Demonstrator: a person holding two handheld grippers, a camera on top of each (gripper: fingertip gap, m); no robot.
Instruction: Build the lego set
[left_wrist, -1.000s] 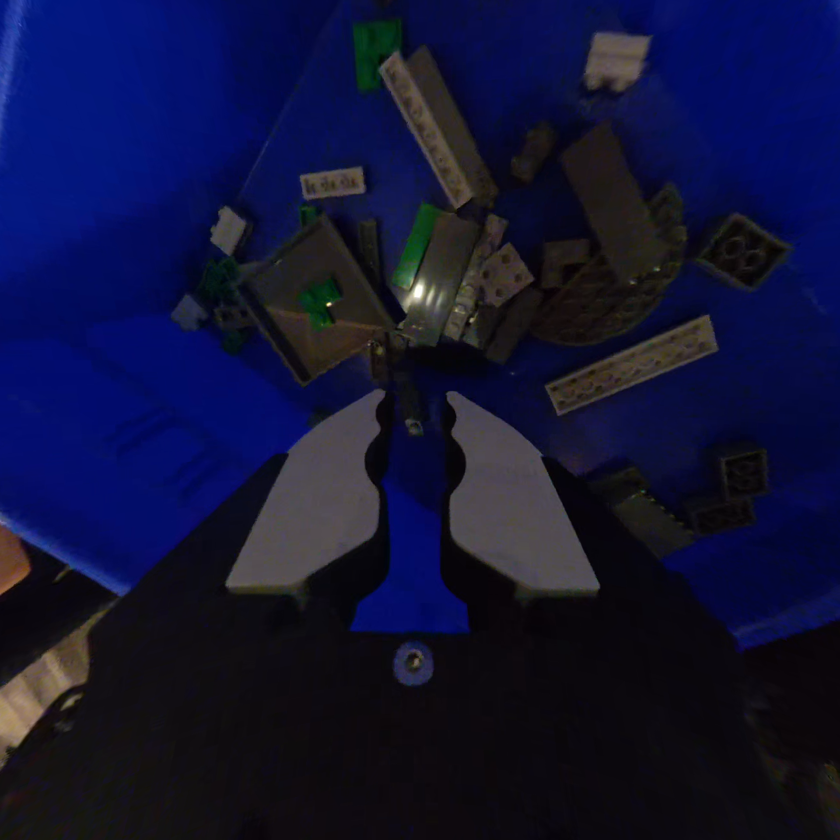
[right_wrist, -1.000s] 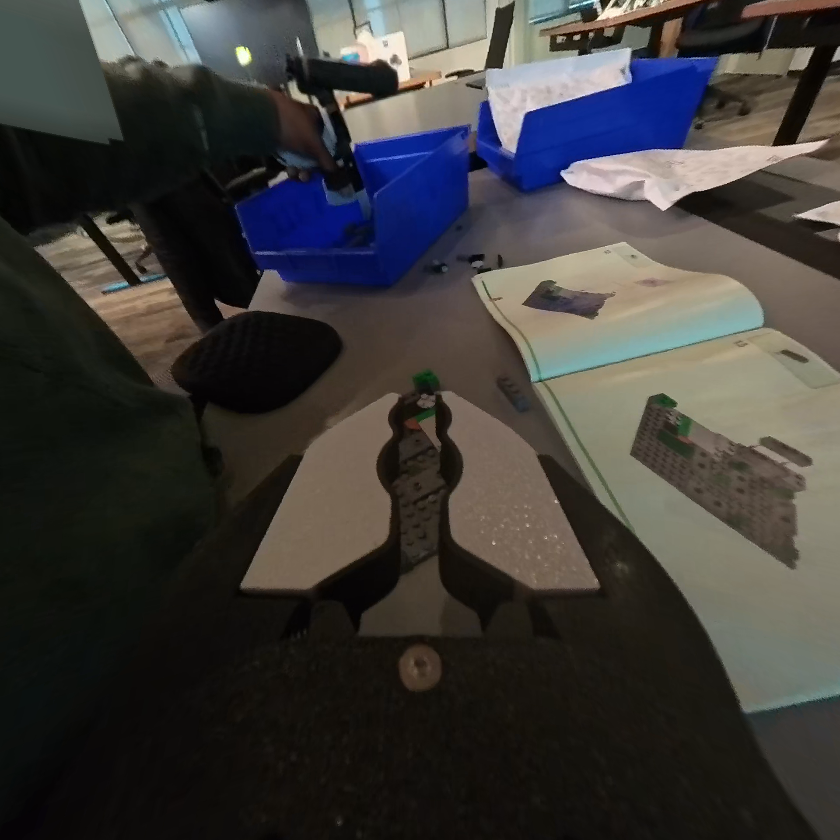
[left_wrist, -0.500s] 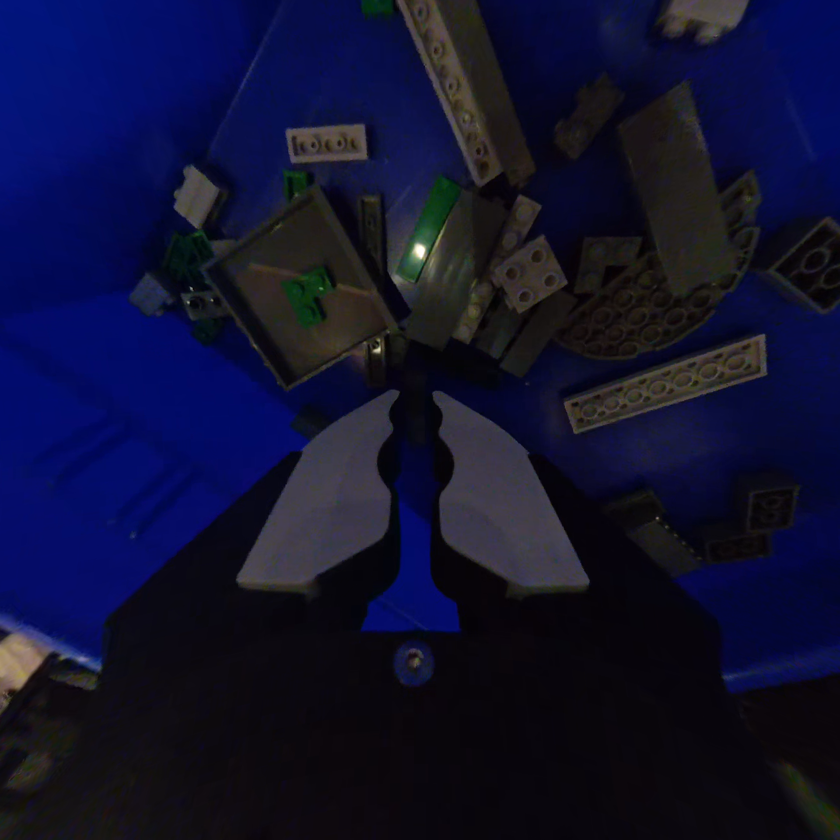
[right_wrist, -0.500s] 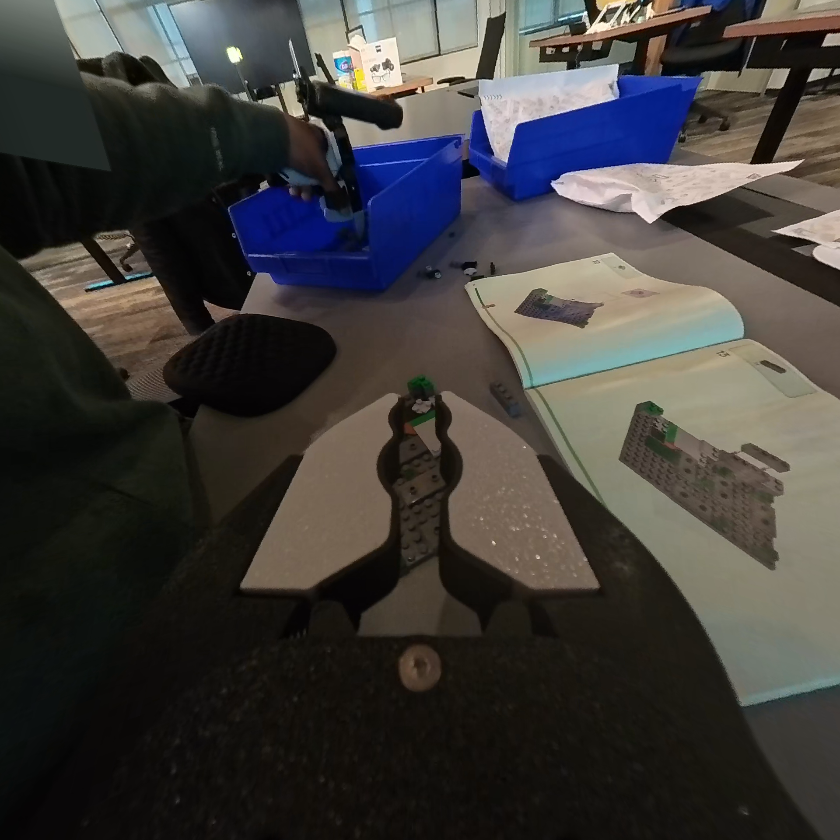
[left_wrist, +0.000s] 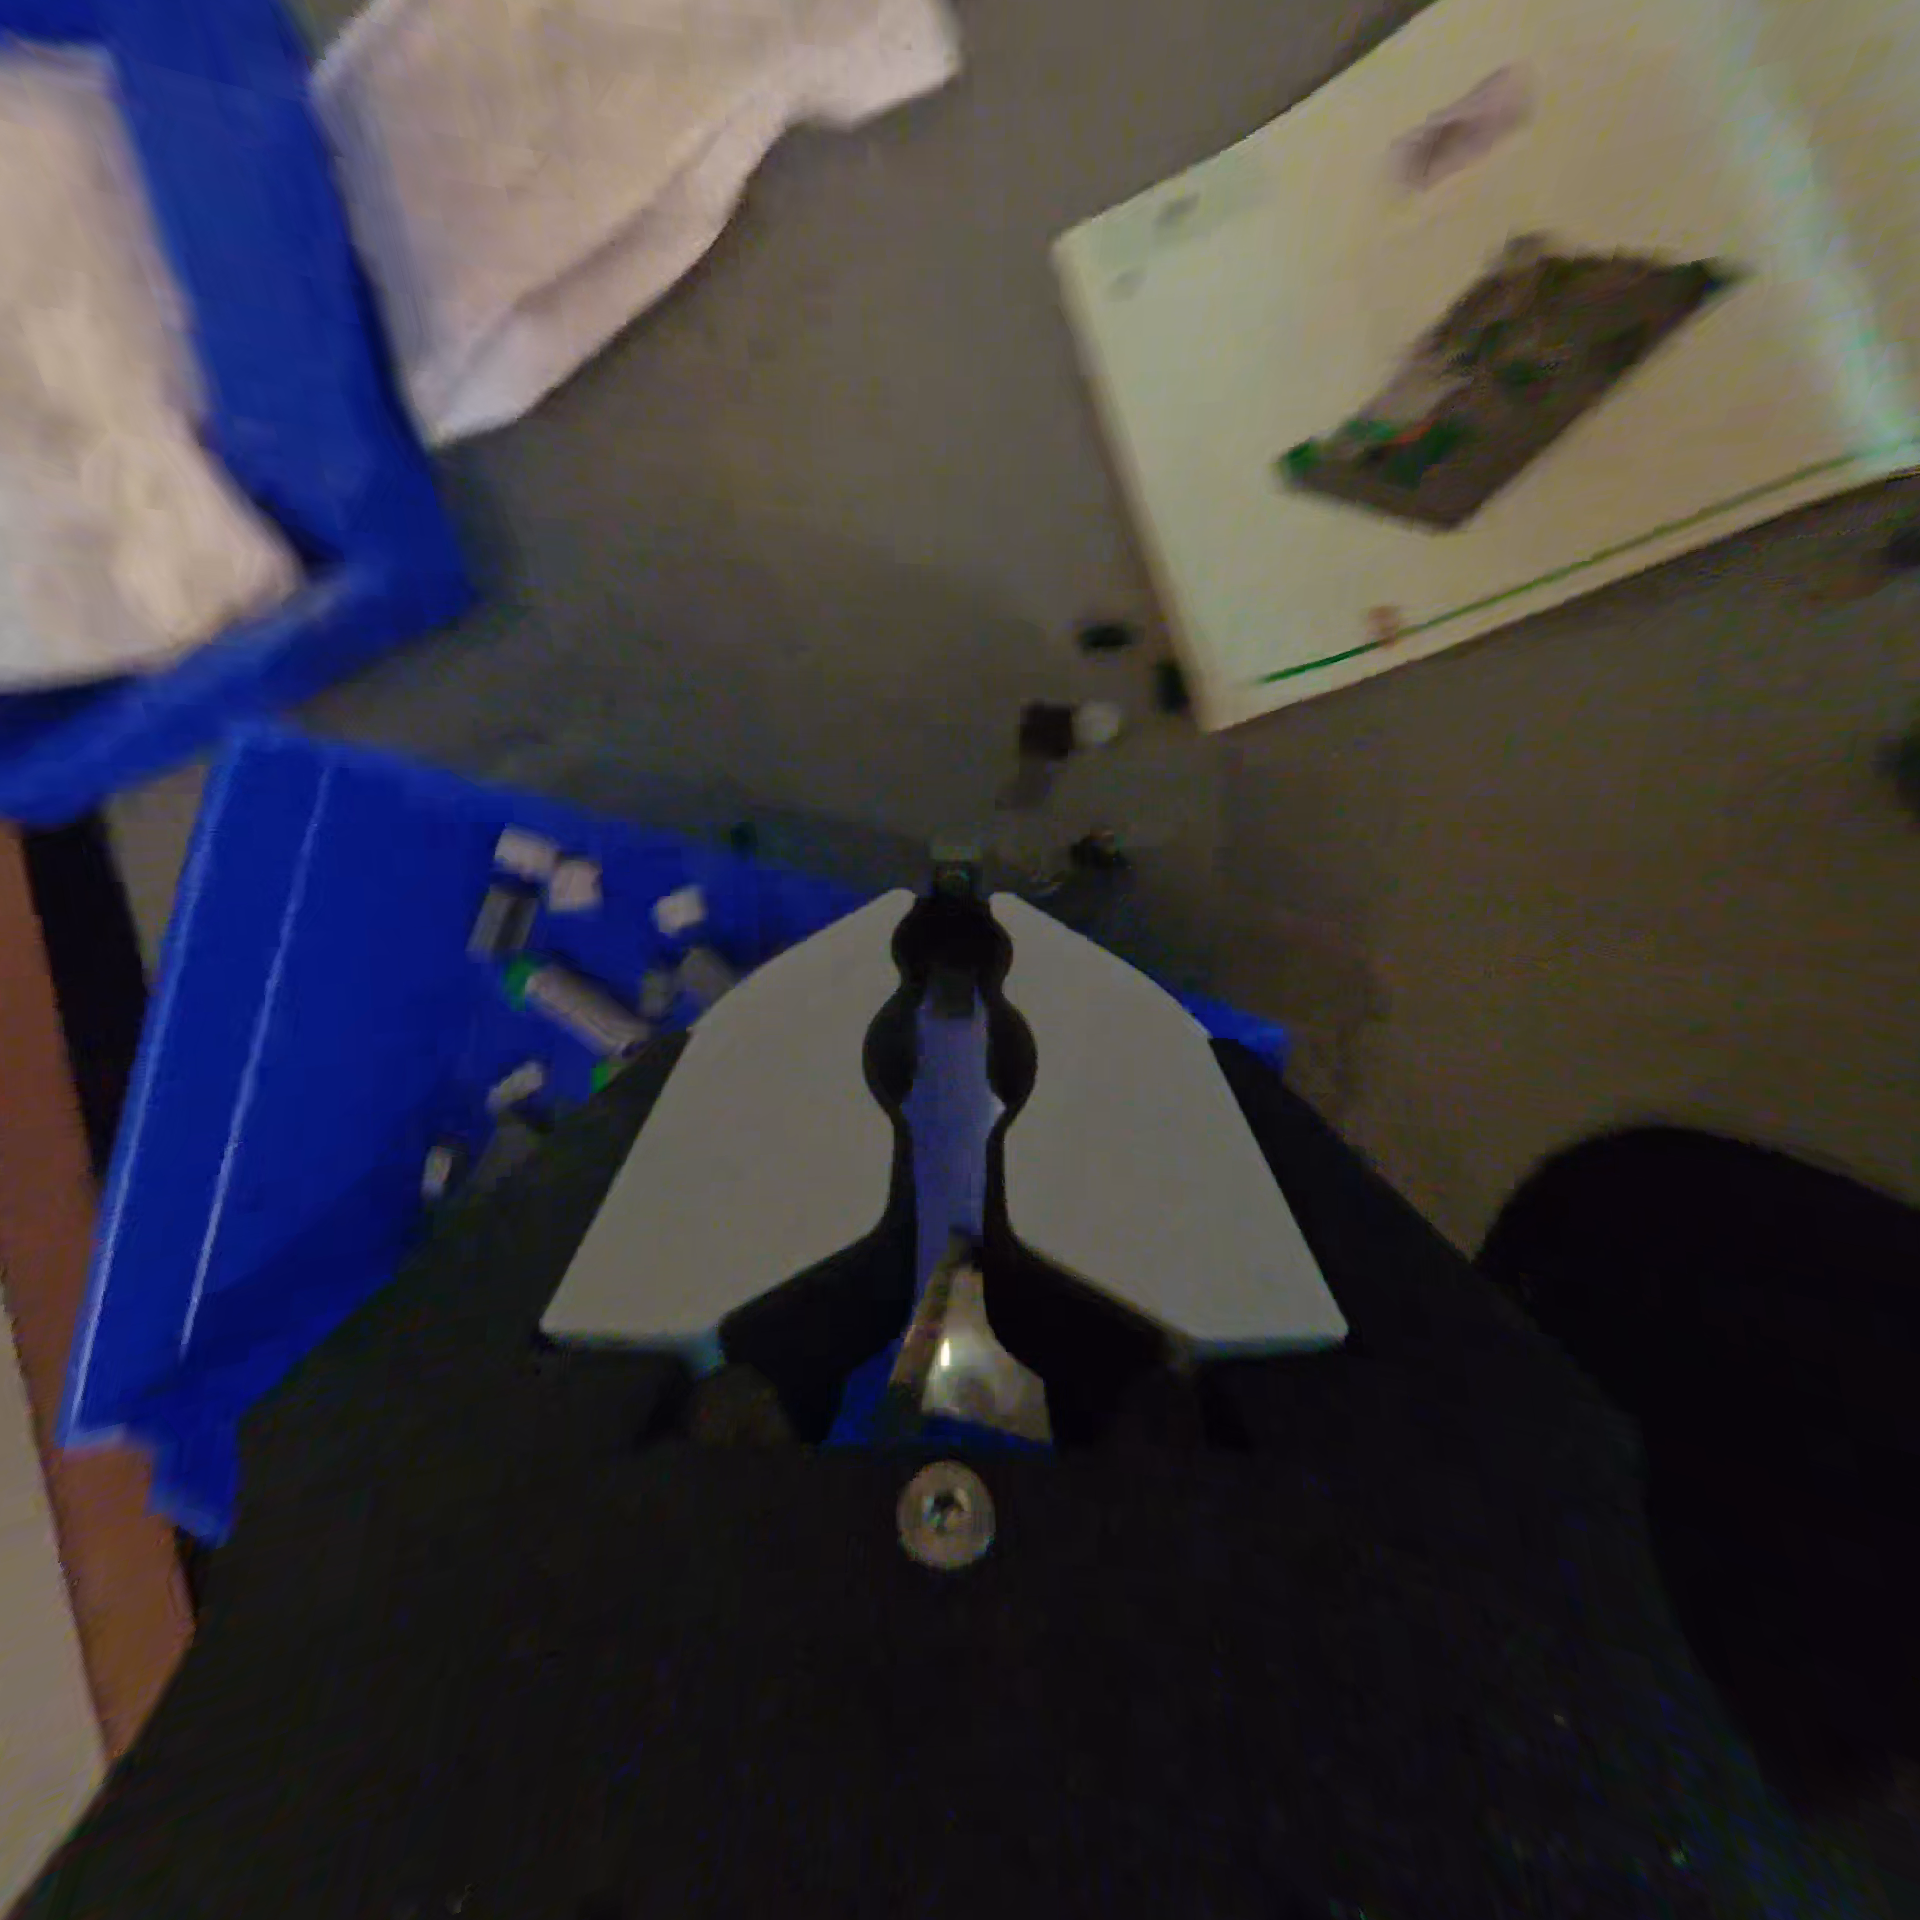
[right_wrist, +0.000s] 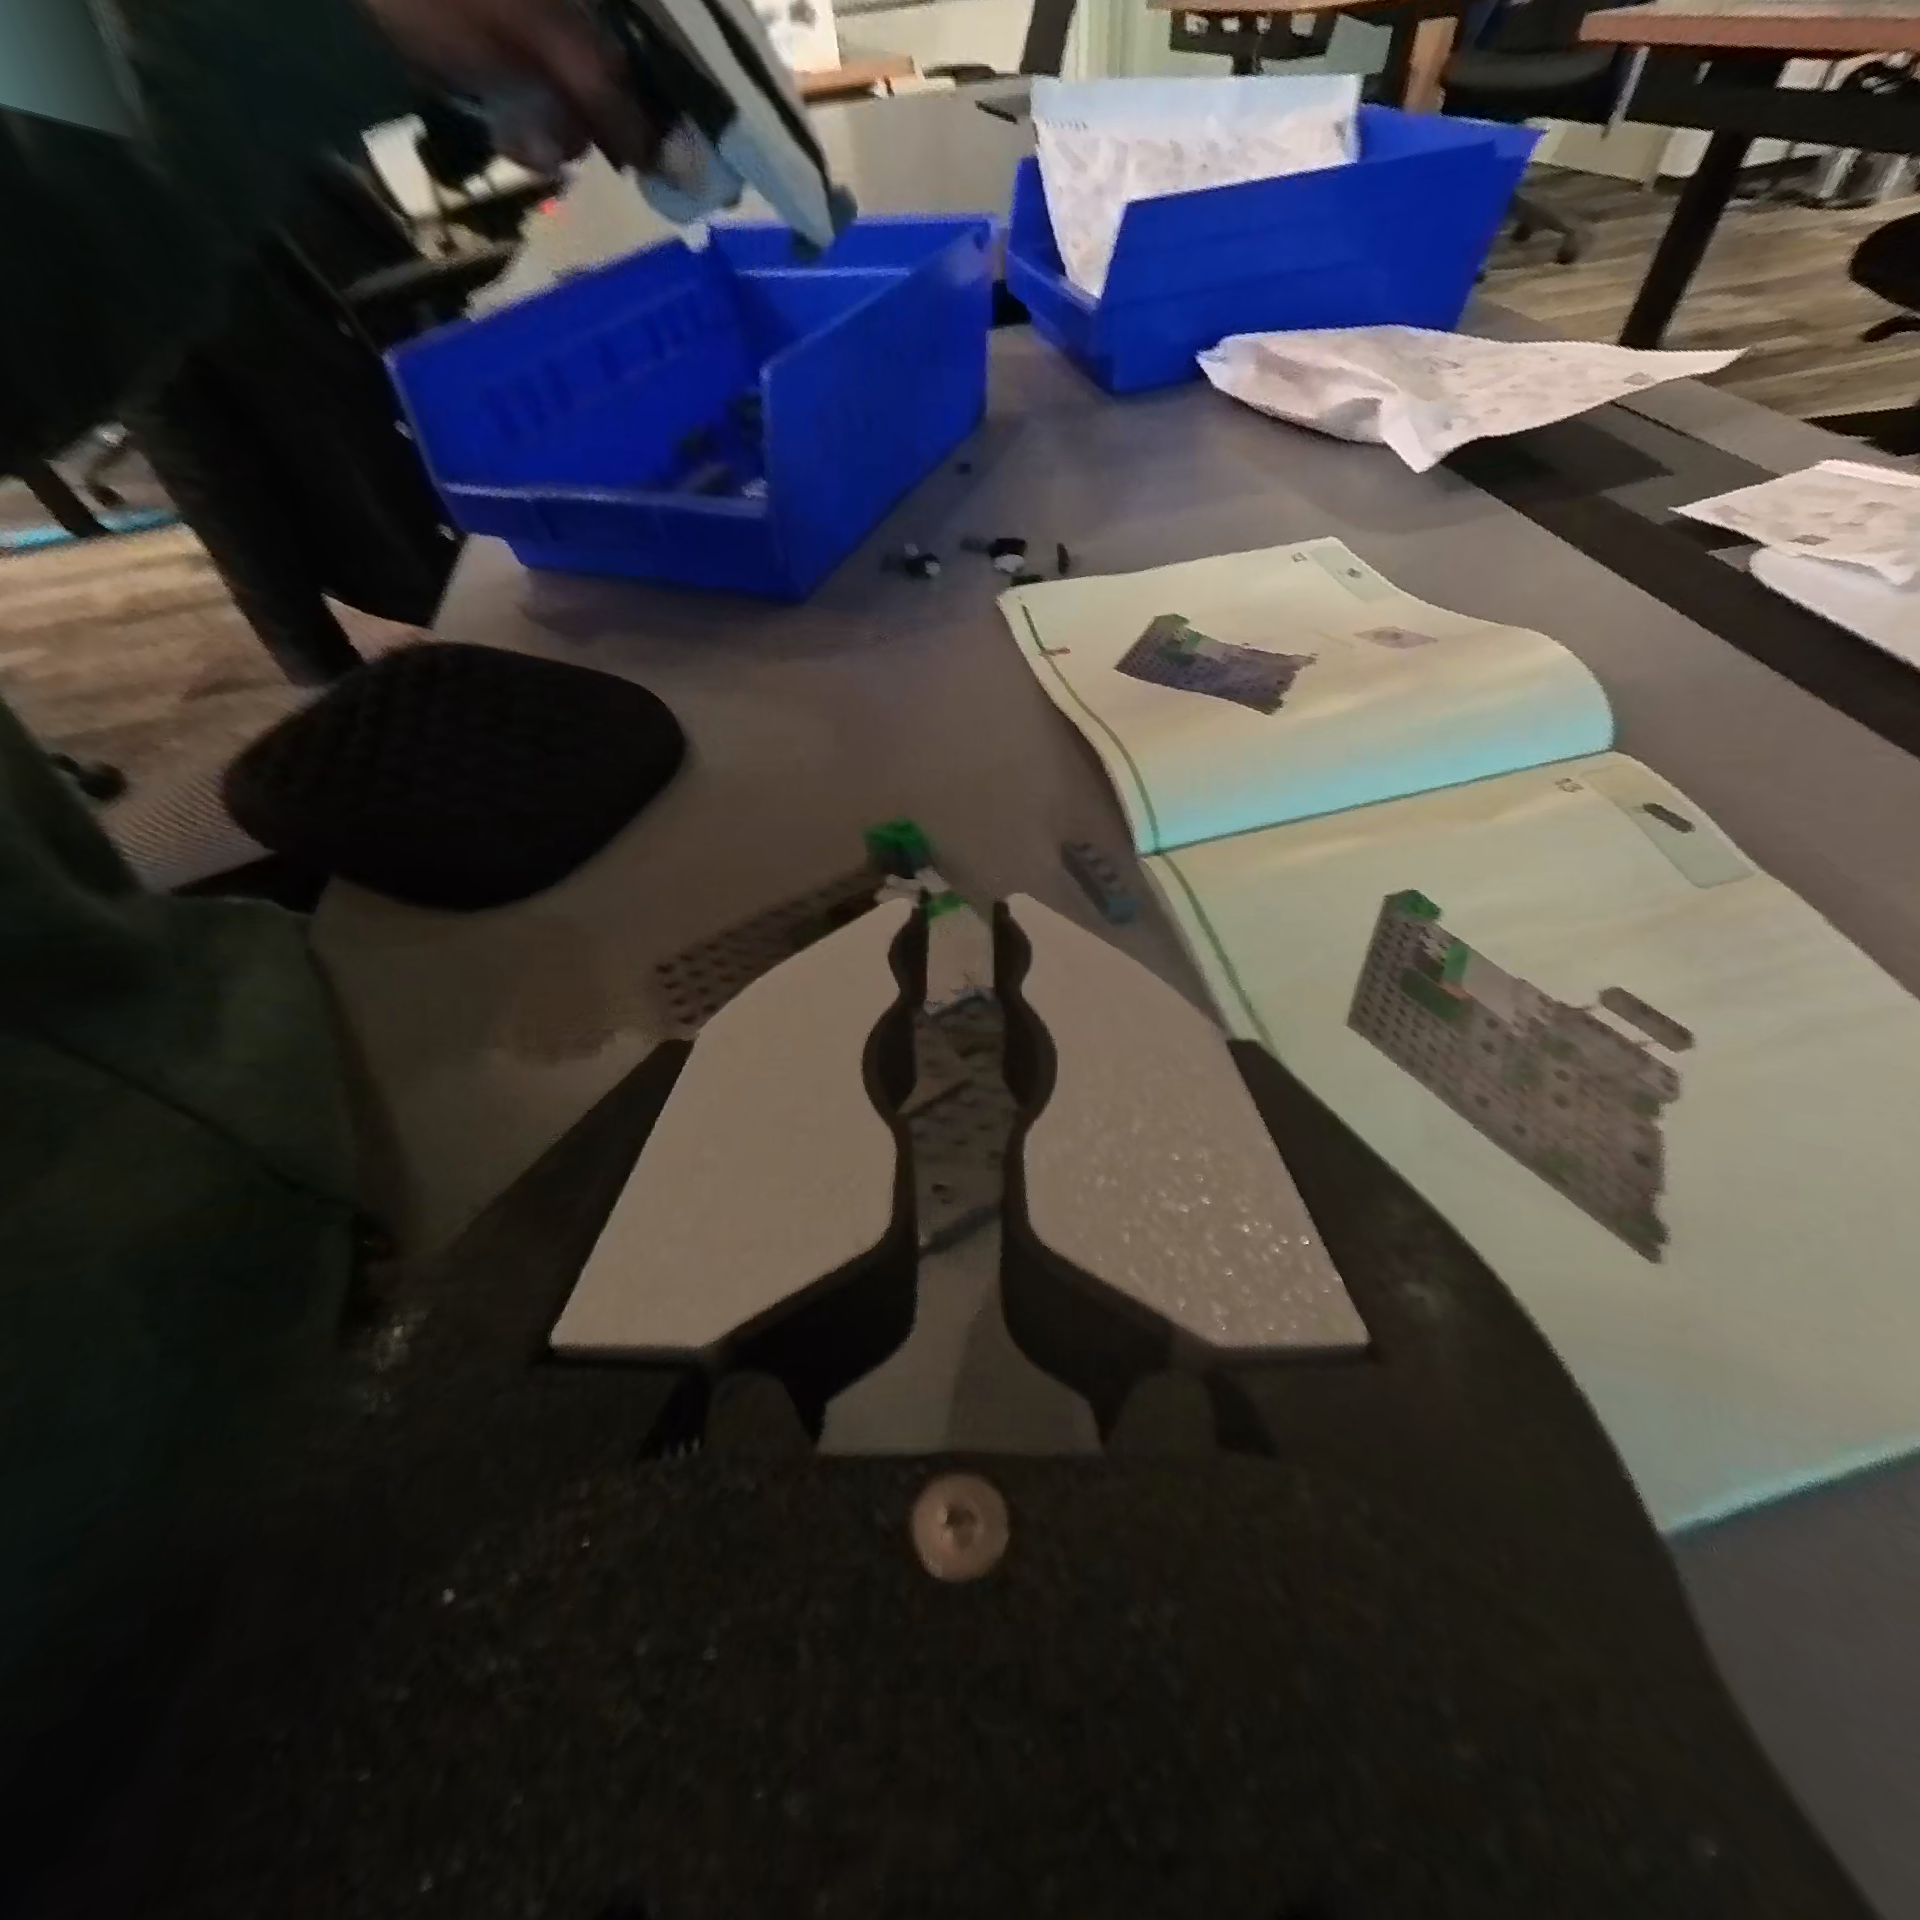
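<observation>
**Left tongs lifted over the bin with a small piece; right tongs on the build**

Nearest in the right wrist view, the right gripper (right_wrist: 958, 909) is clenched on the build (right_wrist: 956, 1122), a dark grey studded plate lying flat on the table (right_wrist: 831, 727); the plate shows in the slot between the jaws and again left of them, with a green and white cluster just beyond the tips. A small blue-grey brick (right_wrist: 1099, 881) lies just right of the tips, beside the open booklet (right_wrist: 1455, 935). Left of the build is a black mesh pad (right_wrist: 447, 774).

In the left wrist view (blurred), the left gripper (left_wrist: 954, 896) is nearly closed, pinching a small dark piece (left_wrist: 954, 871) at its tips; what kind of piece I cannot tell. It hangs above the bin (left_wrist: 312, 987), whose floor holds loose grey, white and green bricks (left_wrist: 566, 997).

Farther off, small dark parts (right_wrist: 977, 551) are scattered on the table between bin and booklet. Behind stands a second bin (right_wrist: 1299, 239) holding a paper bag, with a crumpled sheet (right_wrist: 1455, 384) to its right.
</observation>
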